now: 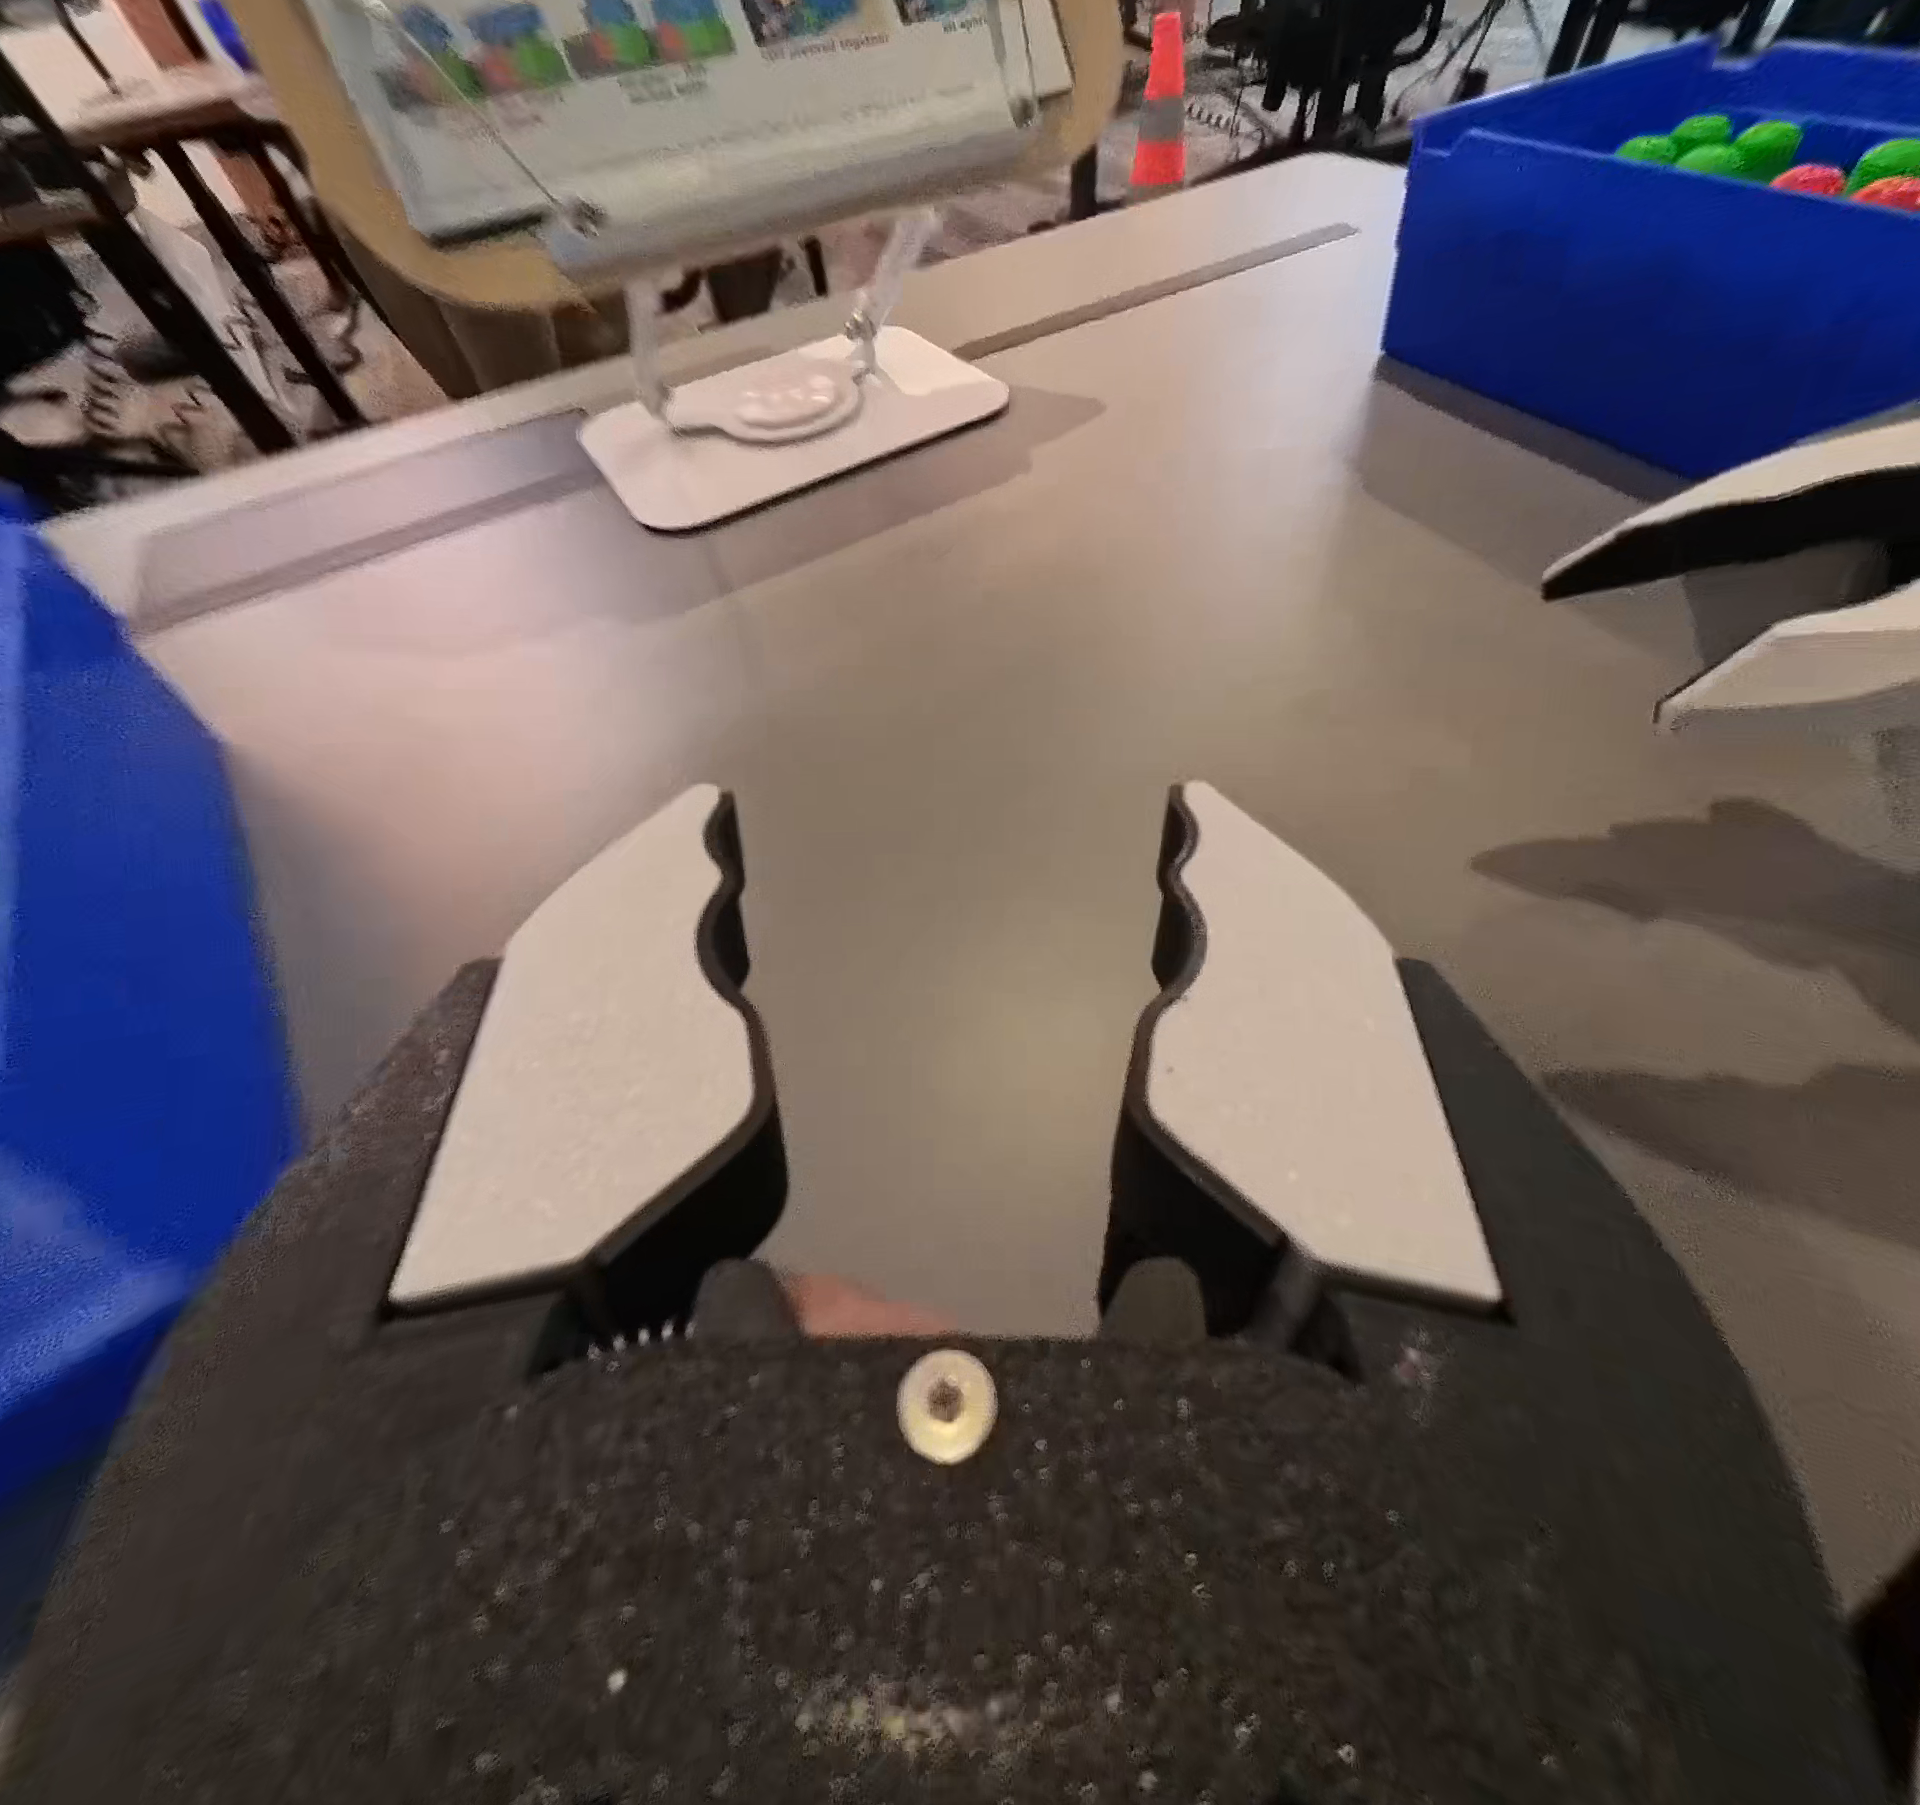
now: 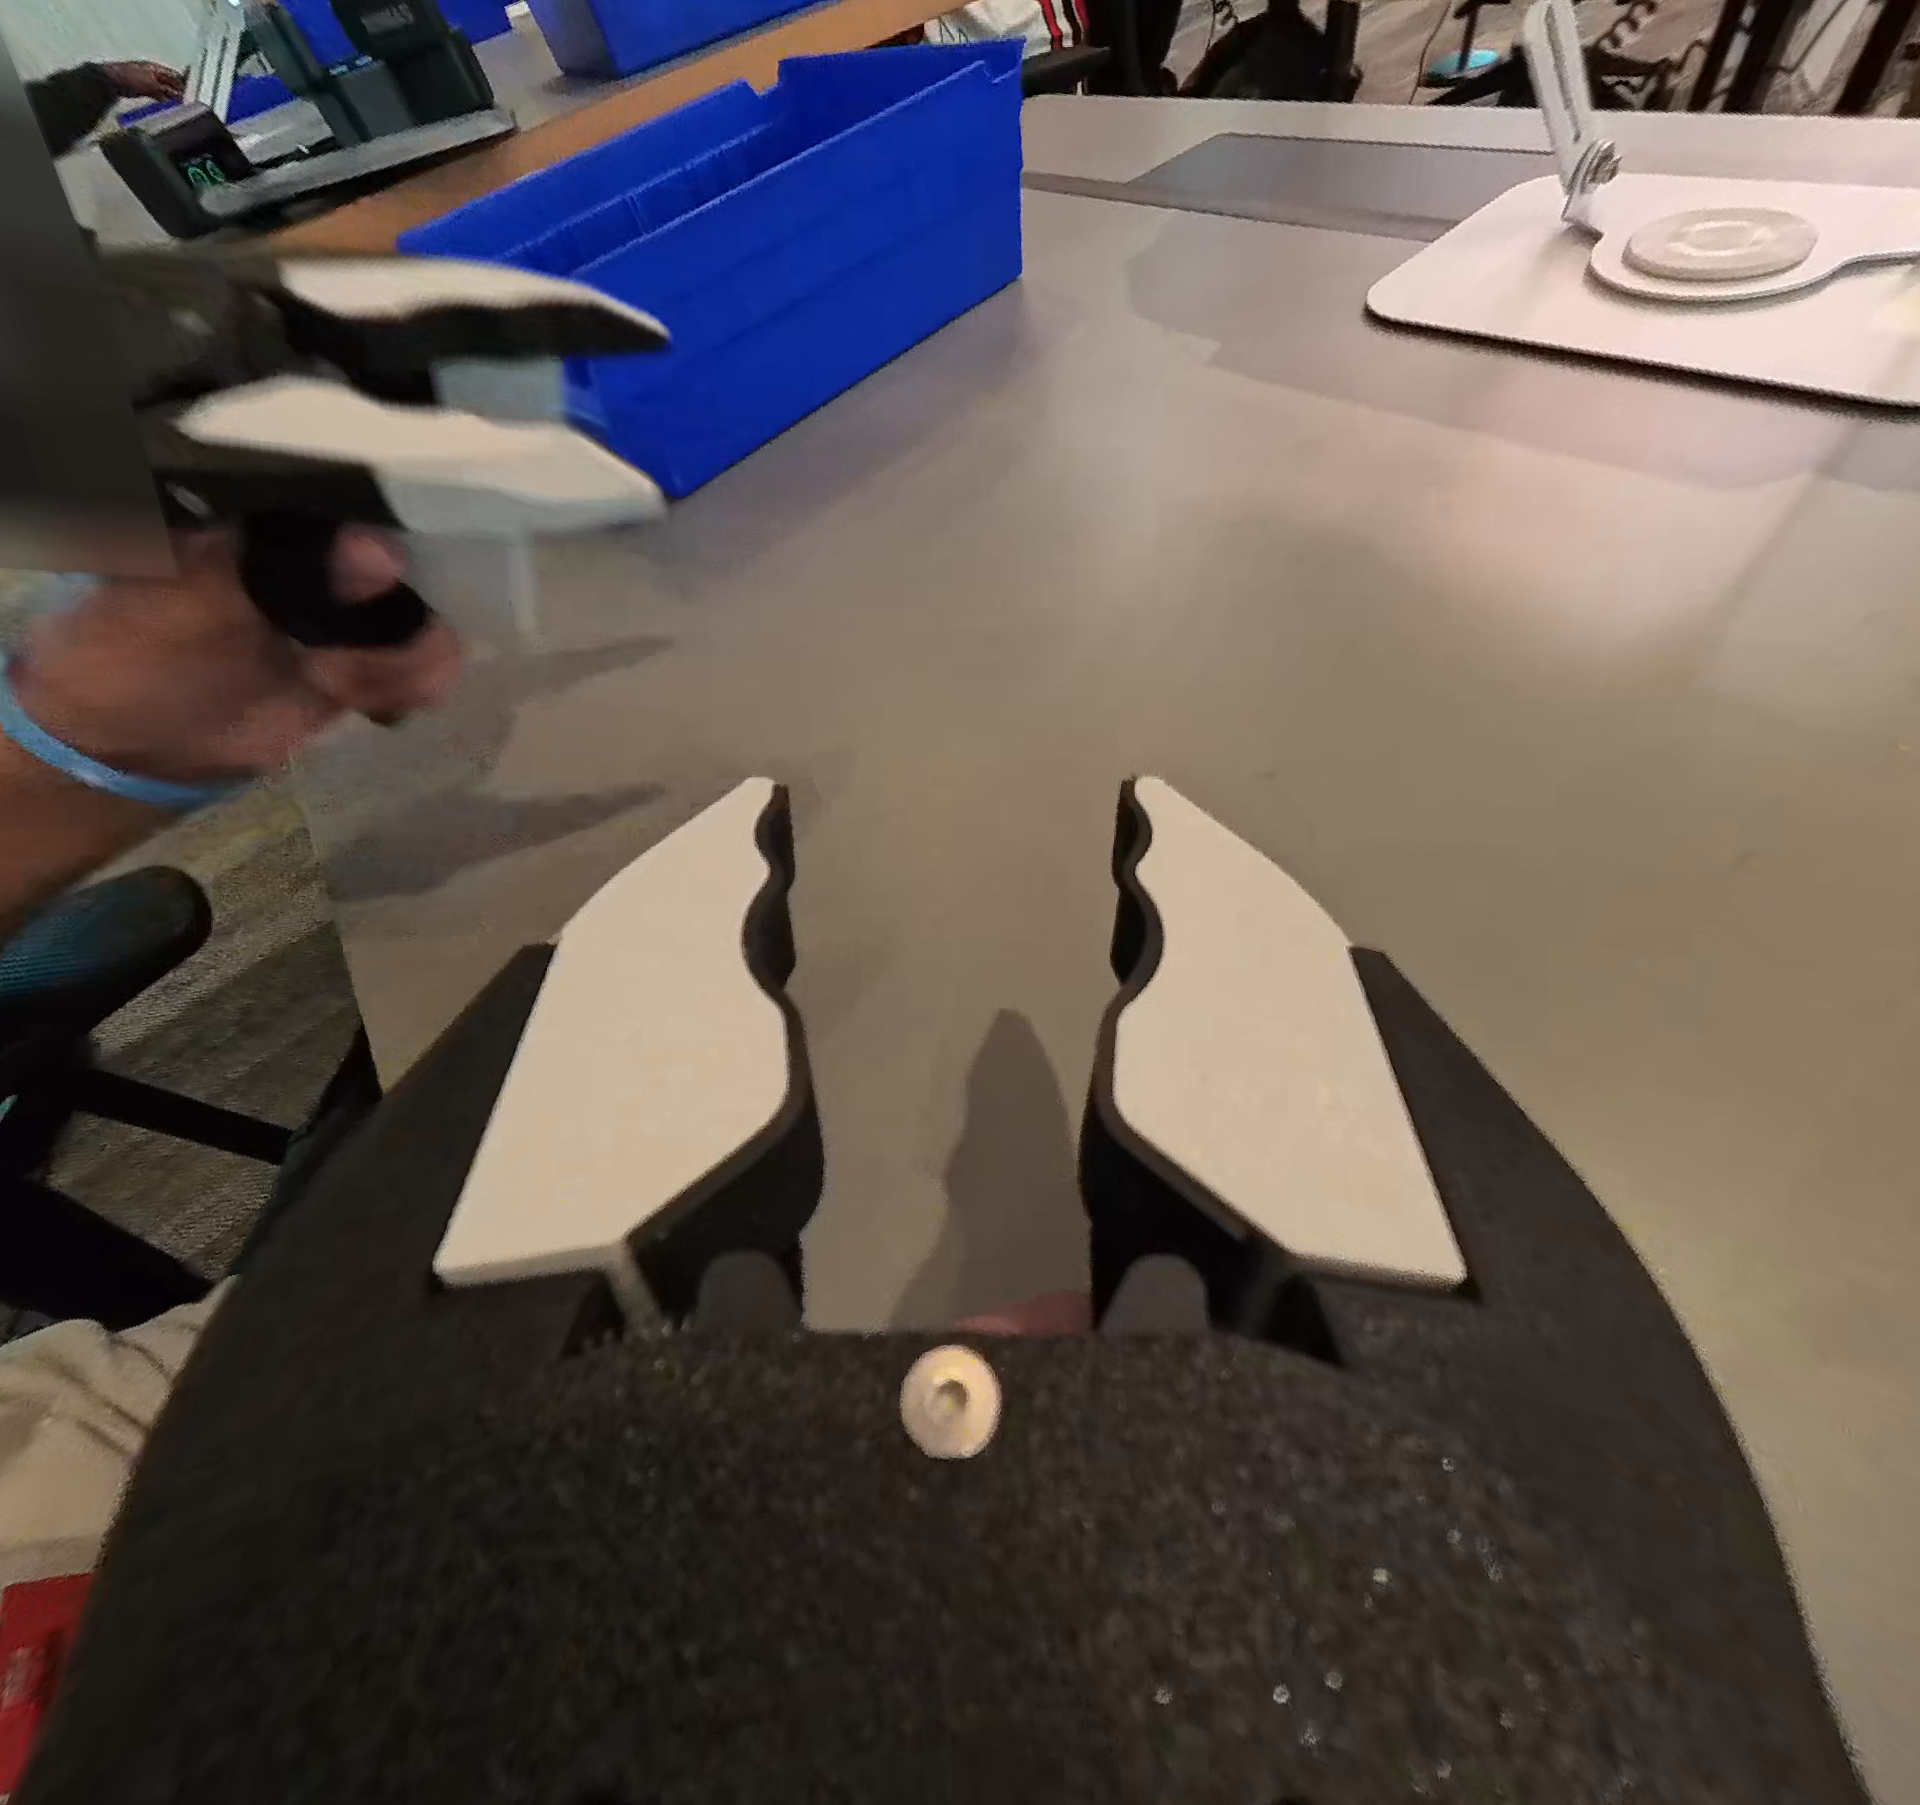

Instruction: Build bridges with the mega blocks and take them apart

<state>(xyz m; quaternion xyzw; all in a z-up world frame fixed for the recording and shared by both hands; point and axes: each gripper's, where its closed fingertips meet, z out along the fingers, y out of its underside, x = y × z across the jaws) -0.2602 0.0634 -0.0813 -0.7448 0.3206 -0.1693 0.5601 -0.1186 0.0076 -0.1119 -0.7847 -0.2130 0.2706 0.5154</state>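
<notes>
Grey table (image 1: 935,612): fills the middle of both views, bare between the fingers.
Left bin (image 2: 748,259): blue, upper left of the right wrist view; its inside is not visible.
Left gripper (image 1: 951,810): lower centre of its own view, jaws apart, holding nothing; at mid left of the right wrist view (image 2: 655,415) a hand (image 2: 260,675) grips it, blurred.
Stand (image 1: 790,425): white base on the table, upper centre, carrying a picture sheet (image 1: 665,41).
Right gripper (image 2: 951,799): jaws apart, empty, above the table.
Right bin (image 1: 1662,280): blue, upper right of the left wrist view.
Blocks (image 1: 1766,155): green and red, inside the right bin.
</notes>
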